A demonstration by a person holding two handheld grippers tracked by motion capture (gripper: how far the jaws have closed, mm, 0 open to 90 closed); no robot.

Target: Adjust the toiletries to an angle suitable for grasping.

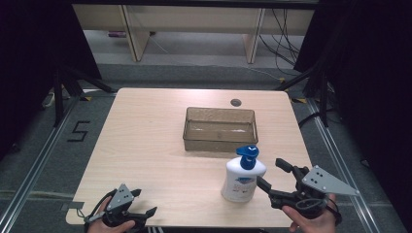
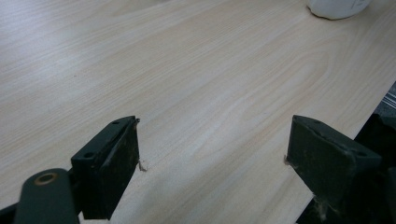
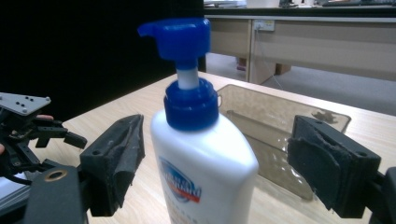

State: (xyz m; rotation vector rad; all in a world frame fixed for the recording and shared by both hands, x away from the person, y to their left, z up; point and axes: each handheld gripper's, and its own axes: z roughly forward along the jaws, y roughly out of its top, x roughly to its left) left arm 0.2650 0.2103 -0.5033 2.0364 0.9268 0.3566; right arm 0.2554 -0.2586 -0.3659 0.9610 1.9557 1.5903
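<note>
Right gripper hangs wide open, jaws flanking the white pump bottle at the table's near edge, not gripping. Brown tray sits behind. Left gripper spread open, well apart.

I have a light wood-grain table under me, with rounded corners and a small round grommet hole near its far edge. Directly on it I see a translucent brown rectangular bin sitting toward the far middle, and just in front of the bin's right end a white pump bottle with a blue pump head stands upright, close to the bin but apart from it. From my left gripper view the near stretch of tabletop is plain wood, with the bottle's white base at the top edge.
</note>
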